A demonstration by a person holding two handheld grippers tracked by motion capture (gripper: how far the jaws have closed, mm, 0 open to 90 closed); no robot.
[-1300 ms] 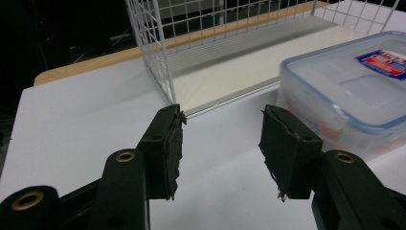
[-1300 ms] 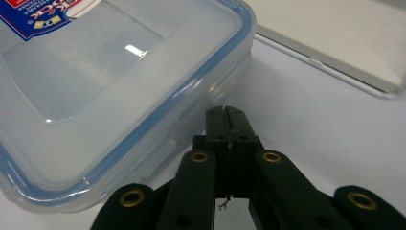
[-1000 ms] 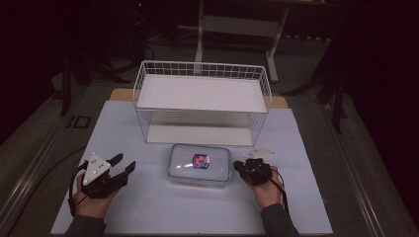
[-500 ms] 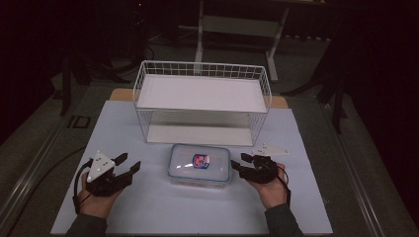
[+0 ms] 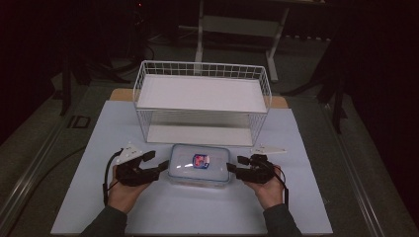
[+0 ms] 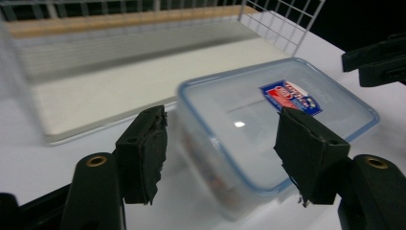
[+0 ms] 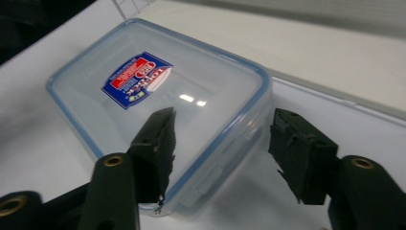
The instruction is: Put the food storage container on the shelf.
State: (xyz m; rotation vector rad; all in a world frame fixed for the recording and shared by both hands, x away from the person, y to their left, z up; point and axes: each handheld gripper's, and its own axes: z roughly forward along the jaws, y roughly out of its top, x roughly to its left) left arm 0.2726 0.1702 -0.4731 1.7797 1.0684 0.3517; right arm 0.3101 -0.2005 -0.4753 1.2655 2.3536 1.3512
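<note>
Both grippers flank the clear lidded container (image 5: 199, 165), which lies on the white table (image 5: 74, 197) before the wire rack (image 5: 203, 101). Our left gripper (image 6: 222, 153) has just been opening, one container end between its parted jaws, unpressed. Our right gripper (image 7: 222, 155) straddles the opposite end likewise (jaws just widened too). We judge this the grasp approach; next, both must close evenly.

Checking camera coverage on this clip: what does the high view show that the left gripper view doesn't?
High view alone: the person's hands, the whole wire basket and the white mat's edges. Left gripper view alone: the open left gripper straddling the container's near corner, close up. Both: the clear container with its red-and-blue label, and the right gripper beyond it.
</note>
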